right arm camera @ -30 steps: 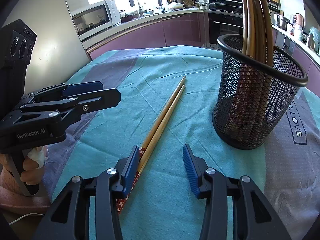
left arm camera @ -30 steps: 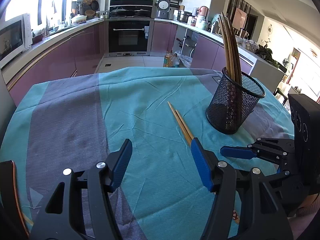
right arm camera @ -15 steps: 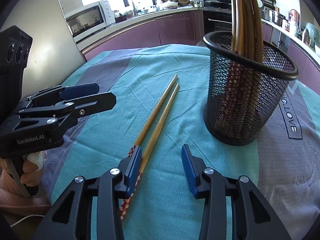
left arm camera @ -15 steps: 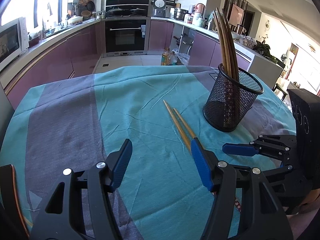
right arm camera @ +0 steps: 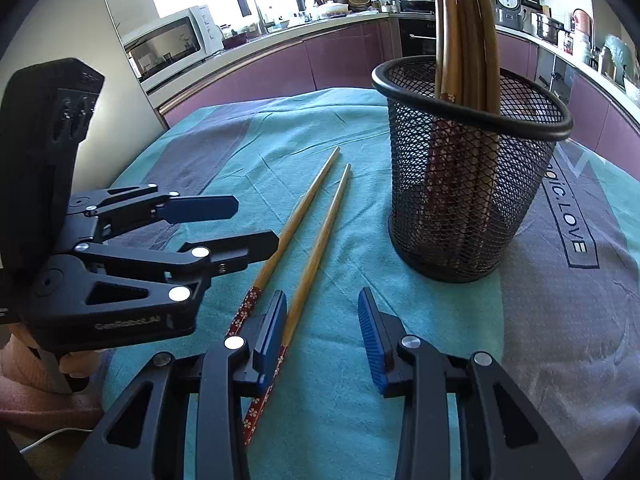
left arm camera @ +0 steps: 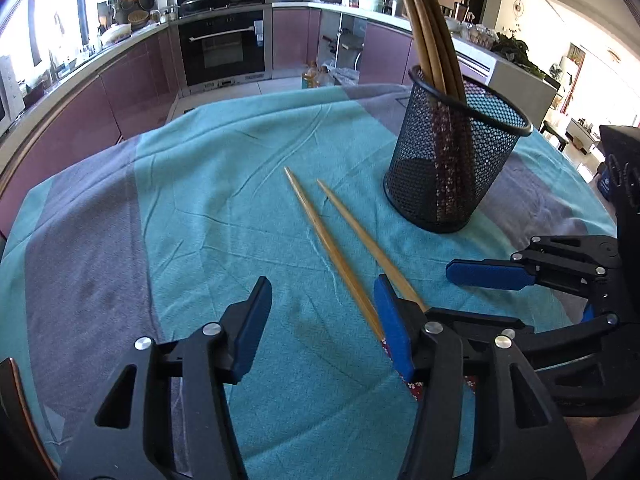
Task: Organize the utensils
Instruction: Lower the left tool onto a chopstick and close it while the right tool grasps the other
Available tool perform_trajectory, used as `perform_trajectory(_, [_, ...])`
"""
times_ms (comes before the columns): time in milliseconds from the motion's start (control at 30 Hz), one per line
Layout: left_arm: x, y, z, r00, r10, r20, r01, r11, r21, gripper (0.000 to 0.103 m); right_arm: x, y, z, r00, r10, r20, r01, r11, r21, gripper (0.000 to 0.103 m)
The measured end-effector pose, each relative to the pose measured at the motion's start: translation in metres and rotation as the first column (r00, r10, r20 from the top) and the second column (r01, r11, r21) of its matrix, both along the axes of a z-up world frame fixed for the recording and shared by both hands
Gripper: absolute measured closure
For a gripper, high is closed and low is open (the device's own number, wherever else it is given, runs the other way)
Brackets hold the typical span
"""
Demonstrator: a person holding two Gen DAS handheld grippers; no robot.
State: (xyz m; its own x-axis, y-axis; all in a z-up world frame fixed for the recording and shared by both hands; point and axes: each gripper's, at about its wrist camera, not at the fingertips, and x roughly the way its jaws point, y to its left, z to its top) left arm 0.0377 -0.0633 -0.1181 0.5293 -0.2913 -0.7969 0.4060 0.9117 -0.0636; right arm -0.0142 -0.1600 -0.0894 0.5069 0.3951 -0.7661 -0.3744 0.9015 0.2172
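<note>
At the centre of the left wrist view, two loose chopsticks (left arm camera: 340,256) are seen lying on the teal and grey cloth (left arm camera: 224,208) that covers the surface, their tips spread slightly and pointed toward the upper left of the frame. To their upper right, a black mesh holder (left arm camera: 452,160) is stood upright, with several more chopsticks (left arm camera: 432,40) leaned inside it. The left gripper (left arm camera: 320,320) is held low at the bottom of the frame; its fingers have just been closing but are kept apart, with one chopstick's patterned end between them and nothing gripped. In the right wrist view, the right gripper (right arm camera: 322,336) is likewise held partly open, its fingers having just narrowed around the other chopstick (right arm camera: 316,248), which is not yet pinched.
</note>
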Motion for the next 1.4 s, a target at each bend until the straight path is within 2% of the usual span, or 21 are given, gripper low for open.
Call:
perform_trajectory(200, [0.004, -0.002, -0.007, 0.999, -0.008, -0.034, 0.008, 1.0, -0.006, 0.058, 0.001, -0.001, 0.0, 1.0, 0.001, 0.001, -0.001, 1.0, -0.002, 0.069])
perform_trajectory(533, [-0.003, 0.004, -0.011, 0.997, -0.014, -0.071, 0.011, 0.999, -0.044, 0.086, 0.011, 0.006, -0.001, 1.0, -0.006, 0.009, 0.006, 1.0, -0.01, 0.069])
perform_trajectory(700, [-0.008, 0.007, -0.01, 0.997, 0.0, -0.074, -0.003, 0.999, -0.046, 0.087, 0.017, 0.01, 0.0, 1.0, -0.01, 0.015, 0.01, 1.0, -0.022, 0.073])
perform_trajectory(800, [-0.009, 0.007, -0.008, 0.998, 0.008, -0.06, -0.01, 0.999, -0.032, 0.077, 0.019, 0.014, -0.001, 1.0, -0.008, 0.019, 0.009, 1.0, -0.026, 0.074])
perform_trajectory(1167, [0.01, -0.004, -0.01, 0.998, 0.008, -0.056, -0.008, 1.0, -0.011, 0.077, 0.027, 0.017, -0.003, 0.999, -0.021, 0.027, 0.022, 0.999, -0.029, 0.081])
perform_trajectory(1400, [0.018, -0.01, -0.011, 0.998, 0.012, -0.065, -0.013, 1.0, -0.021, 0.089, 0.031, 0.015, -0.004, 0.999, -0.032, 0.023, 0.033, 0.999, -0.02, 0.087])
